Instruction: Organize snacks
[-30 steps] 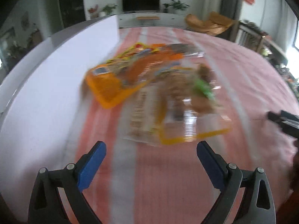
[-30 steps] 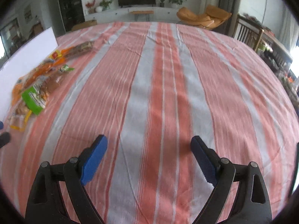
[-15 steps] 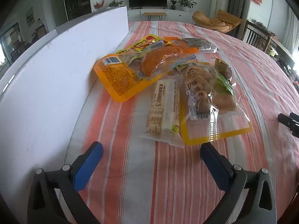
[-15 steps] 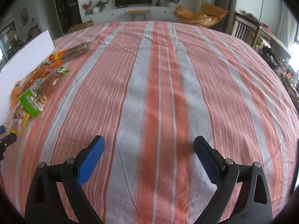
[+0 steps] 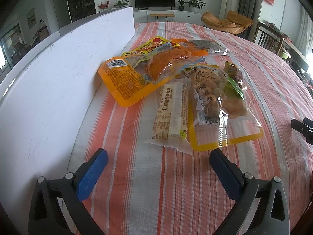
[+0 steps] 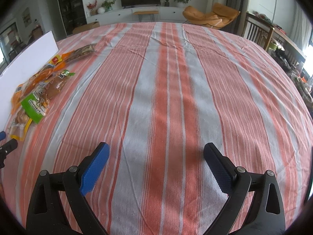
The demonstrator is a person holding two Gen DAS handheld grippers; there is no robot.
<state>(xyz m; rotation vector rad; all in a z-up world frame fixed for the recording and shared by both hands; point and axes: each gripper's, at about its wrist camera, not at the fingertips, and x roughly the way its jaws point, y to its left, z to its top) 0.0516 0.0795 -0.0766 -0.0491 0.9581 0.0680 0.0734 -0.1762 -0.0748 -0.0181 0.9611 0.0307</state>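
Several snack packets lie in a loose pile on the striped tablecloth [image 5: 176, 186]. Nearest my left gripper [image 5: 158, 156] is a long white stick packet [image 5: 172, 113]. To its right is a clear, yellow-edged bag of round snacks [image 5: 221, 105]; behind is an orange pouch [image 5: 140, 72], with a dark packet [image 5: 209, 46] furthest back. My left gripper is open and empty, just short of the stick packet. My right gripper [image 6: 156, 152] is open and empty over bare cloth, with the pile [image 6: 39, 90] far to its left.
A long white box wall [image 5: 58, 90] runs along the left of the pile and also shows in the right wrist view [image 6: 23, 62]. The right gripper's tip [image 5: 302, 127] shows at the right edge of the left view. Chairs and furniture stand beyond the table.
The left view has settled from blurred to sharp and the gripper has closed in a little on the pile. The right gripper has barely moved.
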